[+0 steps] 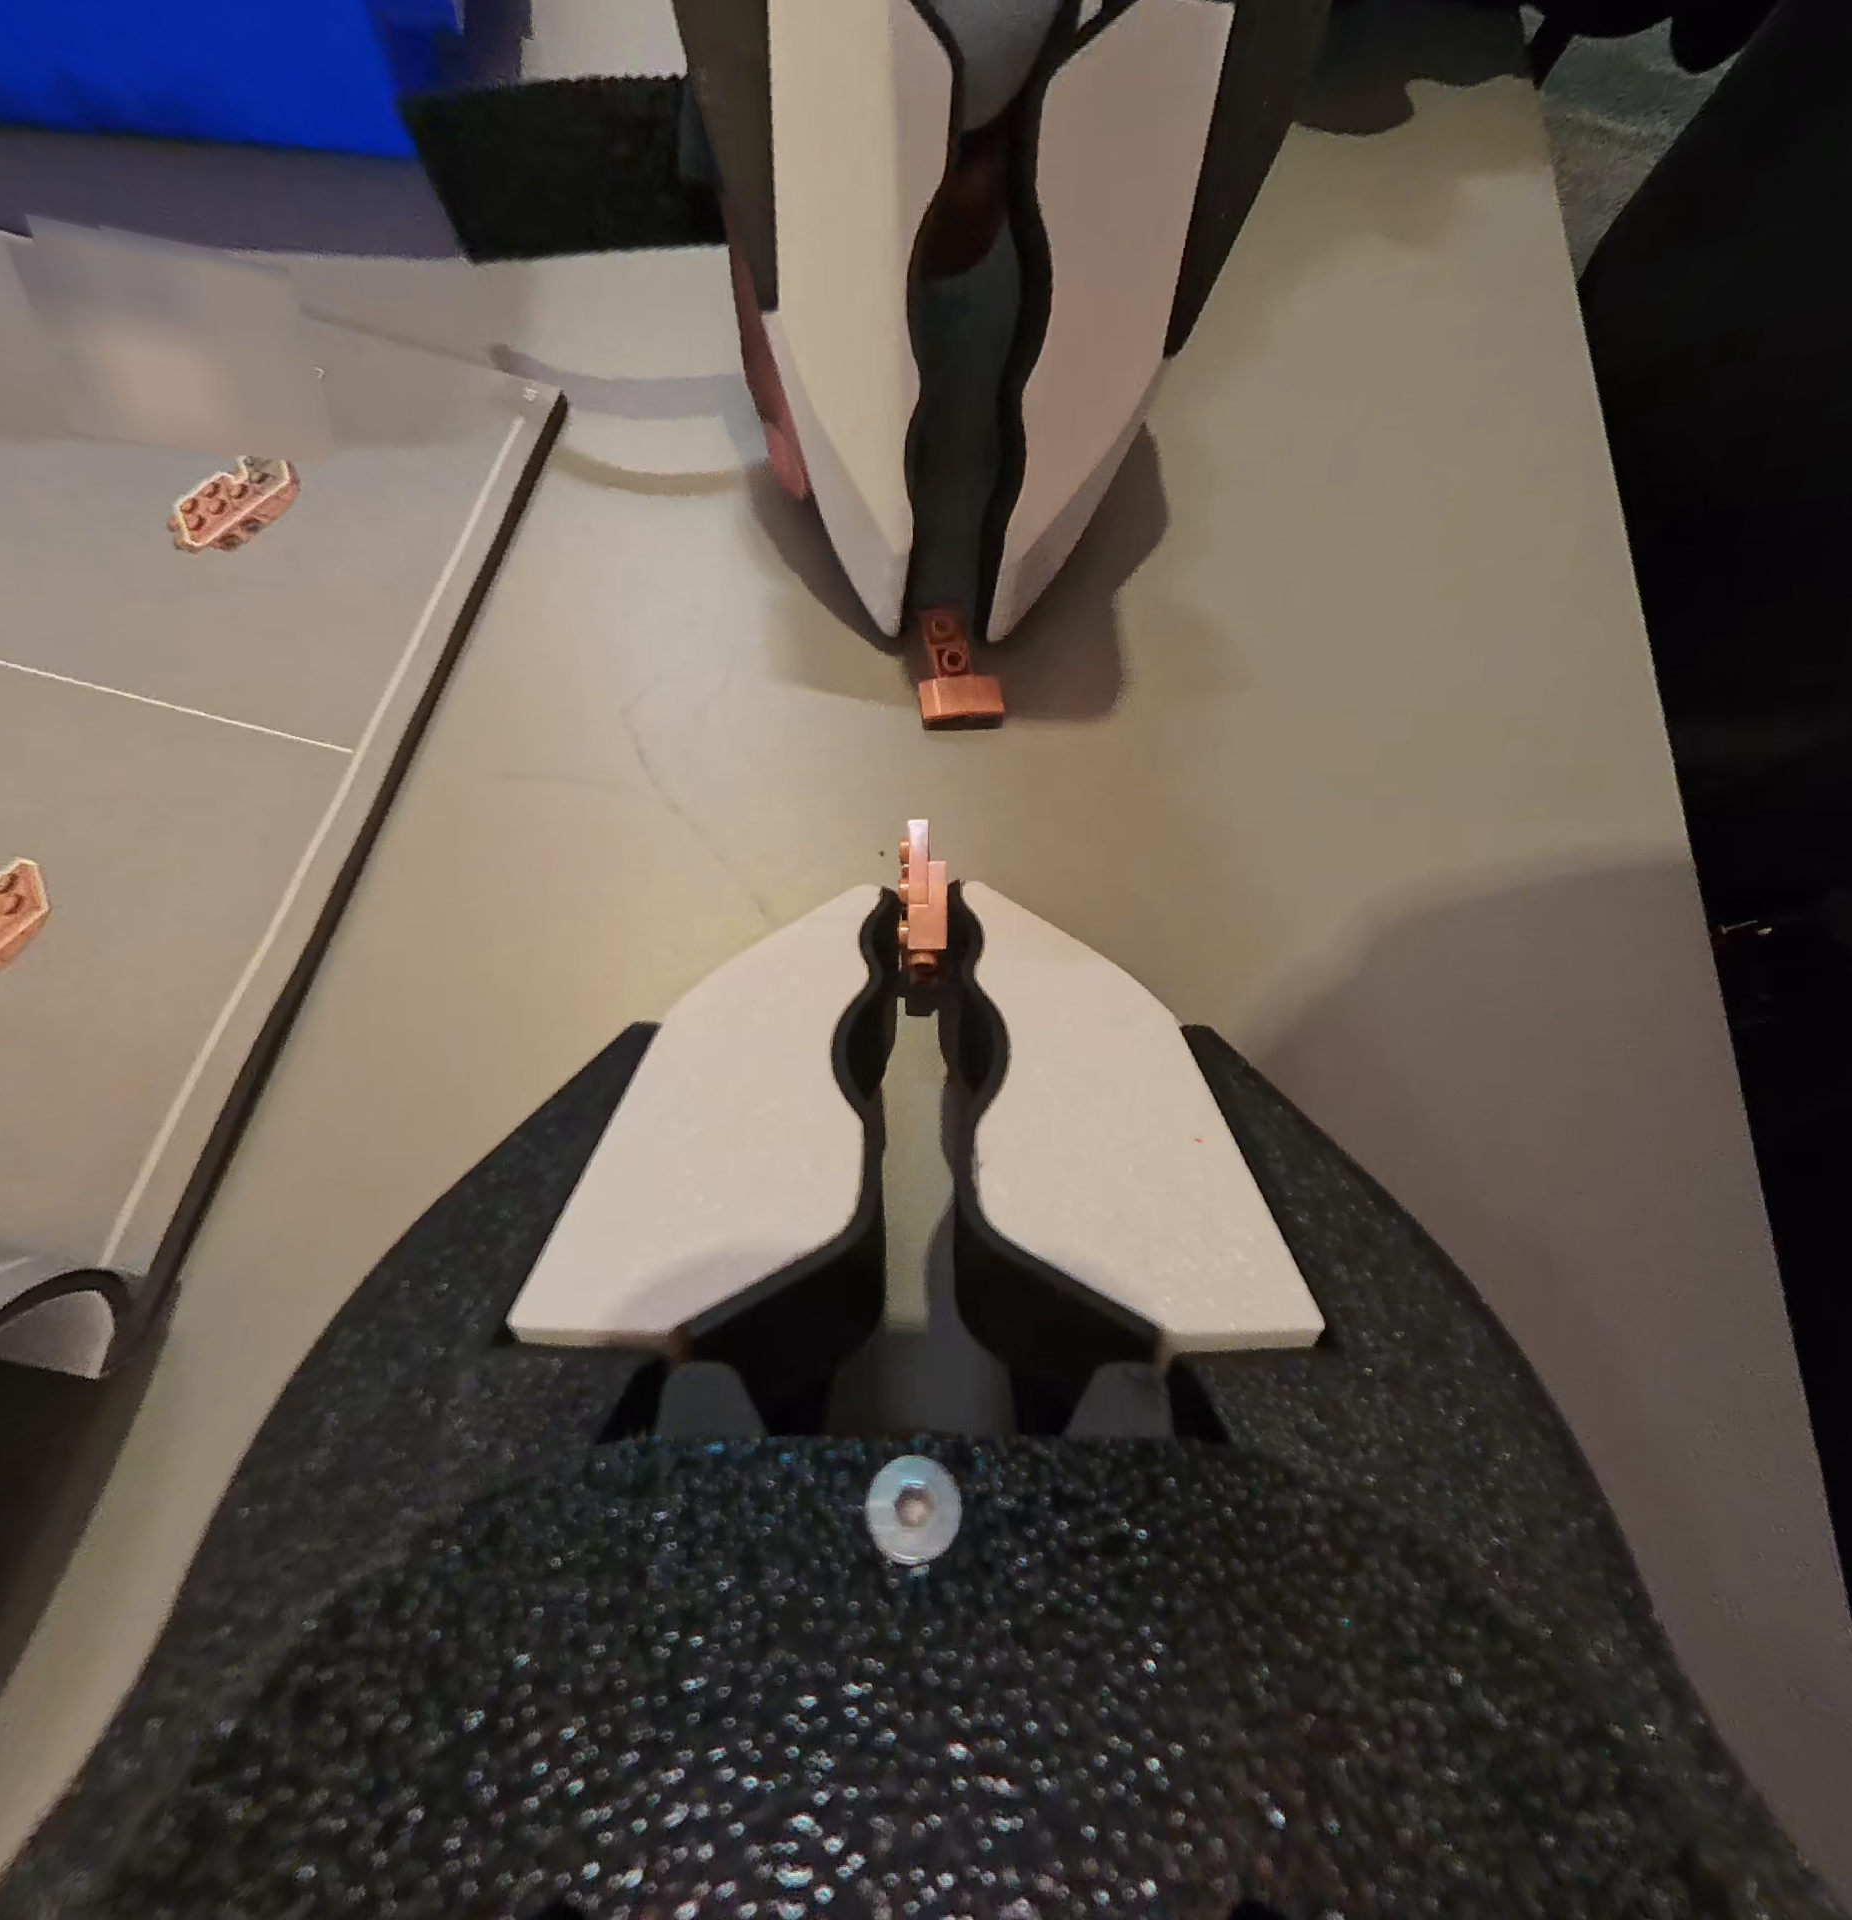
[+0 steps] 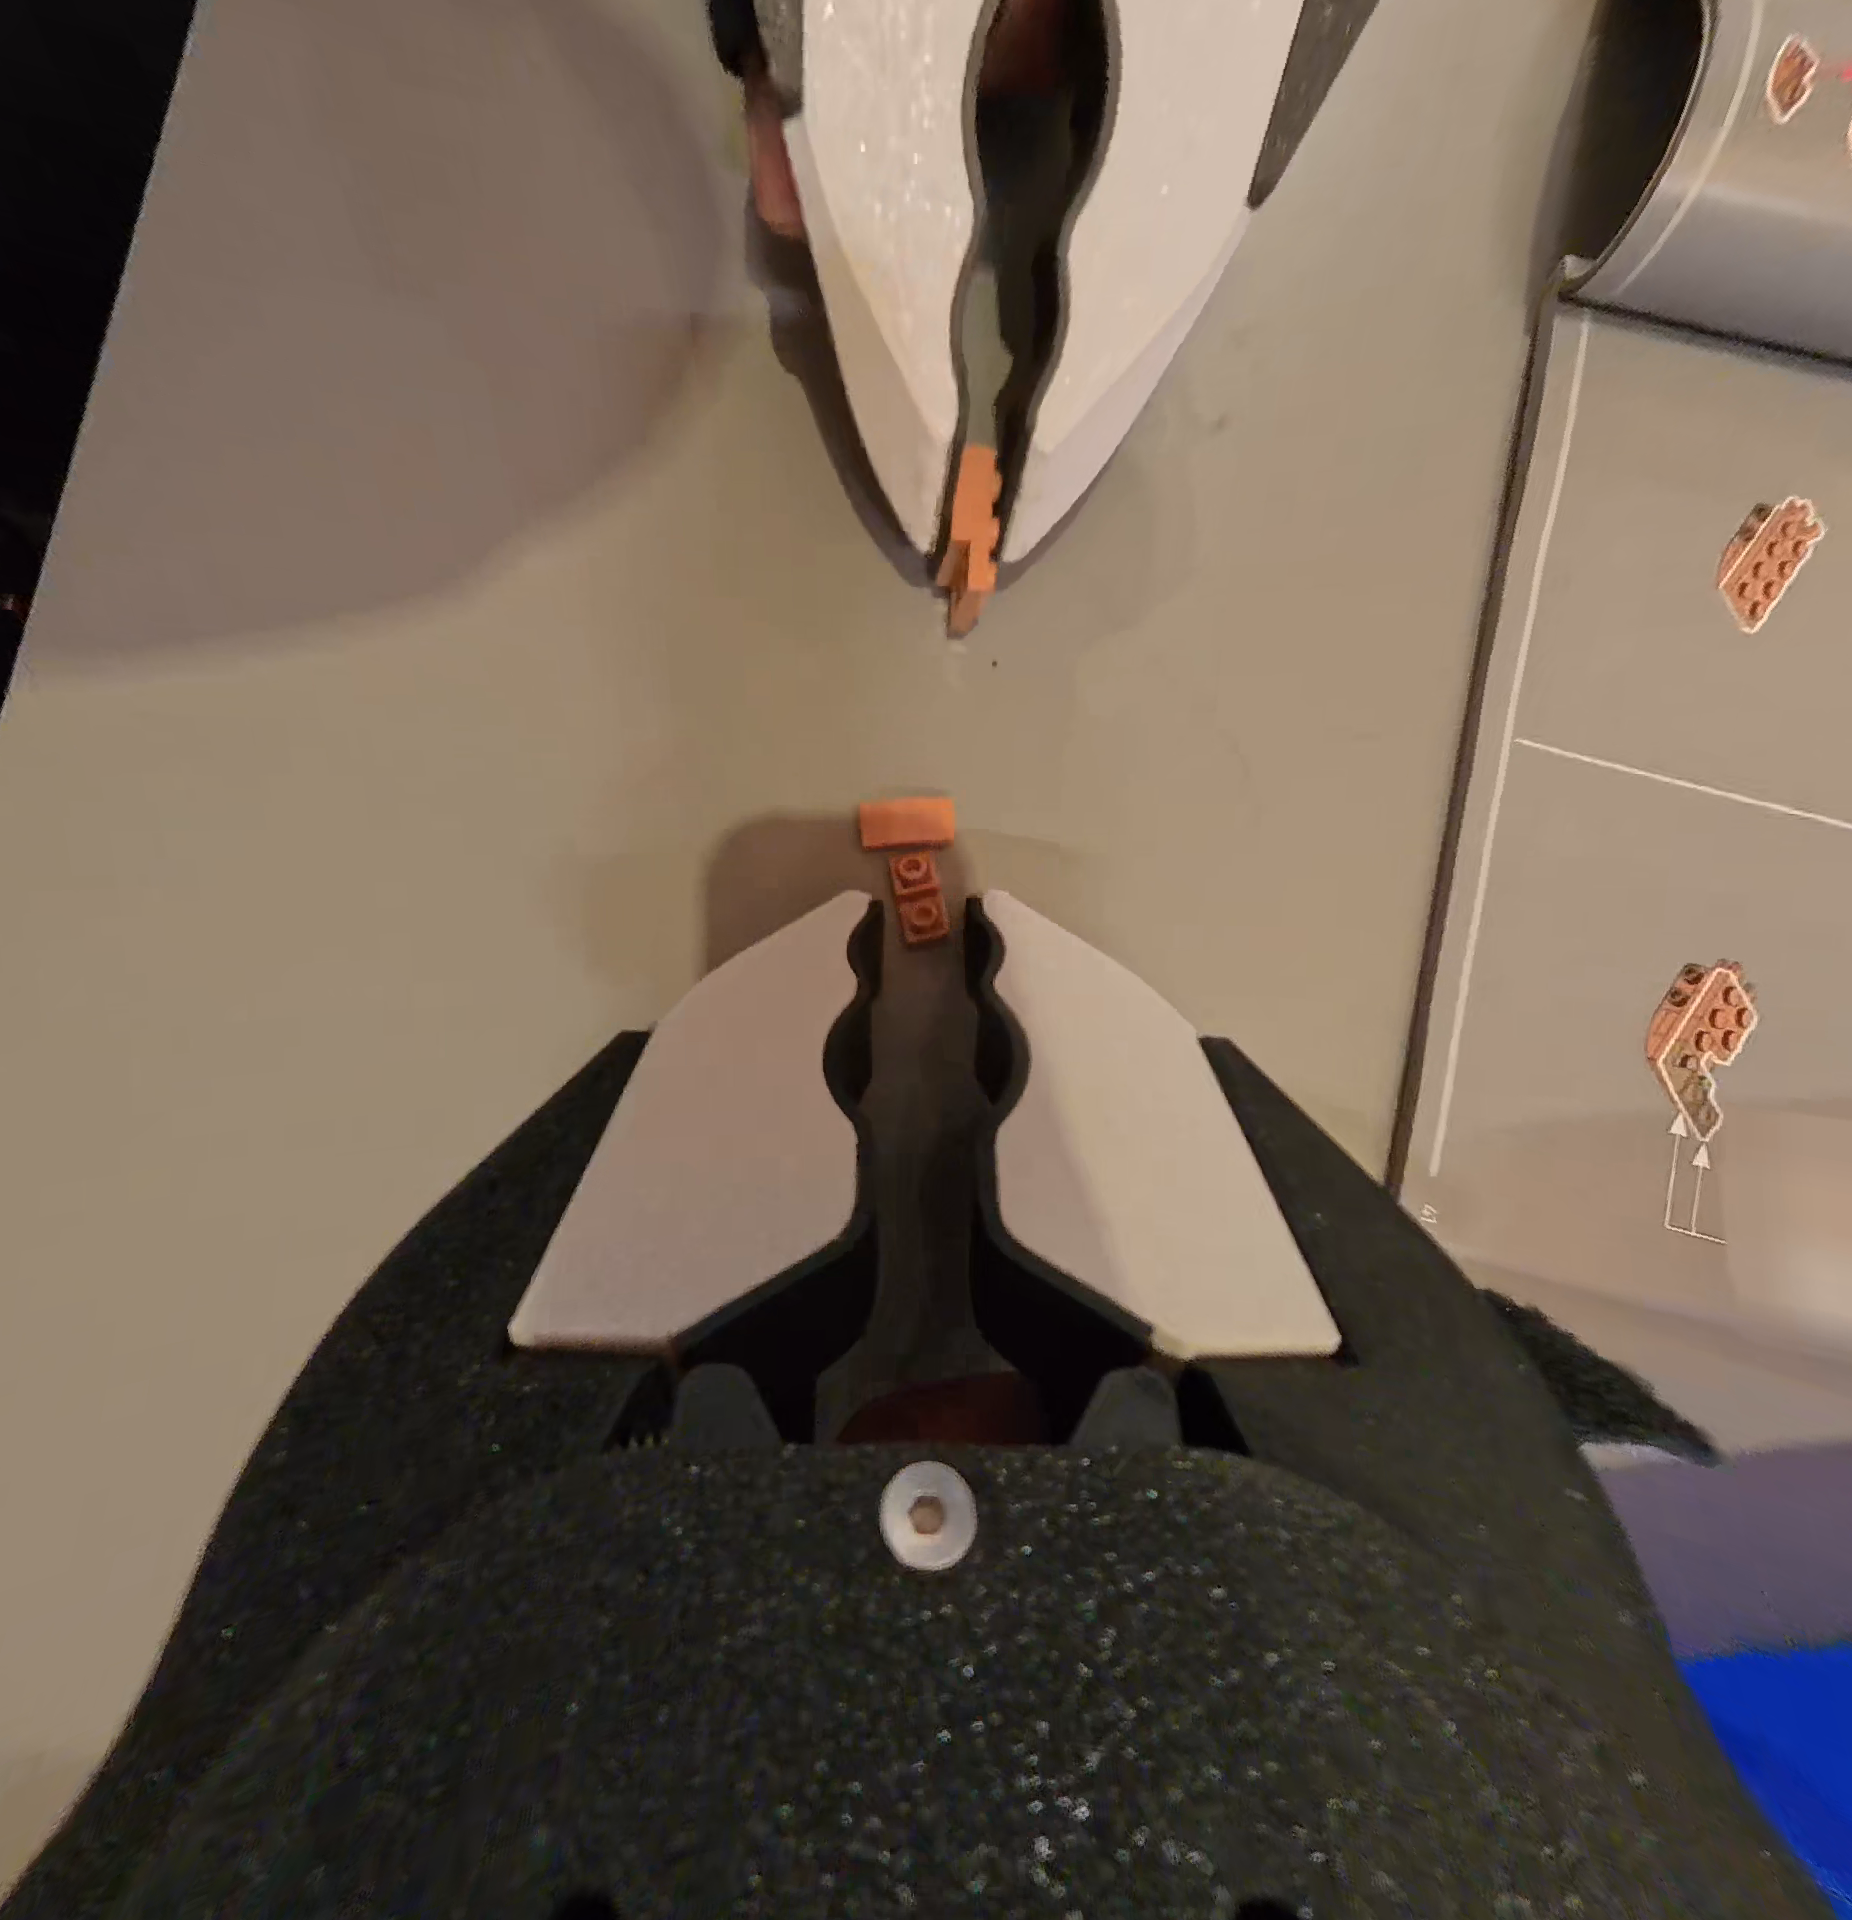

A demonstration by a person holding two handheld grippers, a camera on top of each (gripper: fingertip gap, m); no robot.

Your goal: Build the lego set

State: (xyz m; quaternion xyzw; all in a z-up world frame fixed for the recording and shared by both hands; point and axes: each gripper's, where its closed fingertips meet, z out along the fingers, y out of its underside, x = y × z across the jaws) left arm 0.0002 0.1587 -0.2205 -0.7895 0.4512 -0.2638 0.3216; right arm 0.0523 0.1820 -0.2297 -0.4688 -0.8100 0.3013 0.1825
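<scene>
Copper brick assembly [image 1: 927,904] clamped in left tool [image 1: 924,914]; right tool [image 2: 922,914] open around copper T-piece [image 2: 914,868] beside pictorial instruction booklet [image 2: 1628,727].

Each claw [image 1: 922,904] [image 2: 922,904] has pale grey fingers, black wavy pads, a speckled black body and one silver screw [image 1: 911,1509].
</scene>
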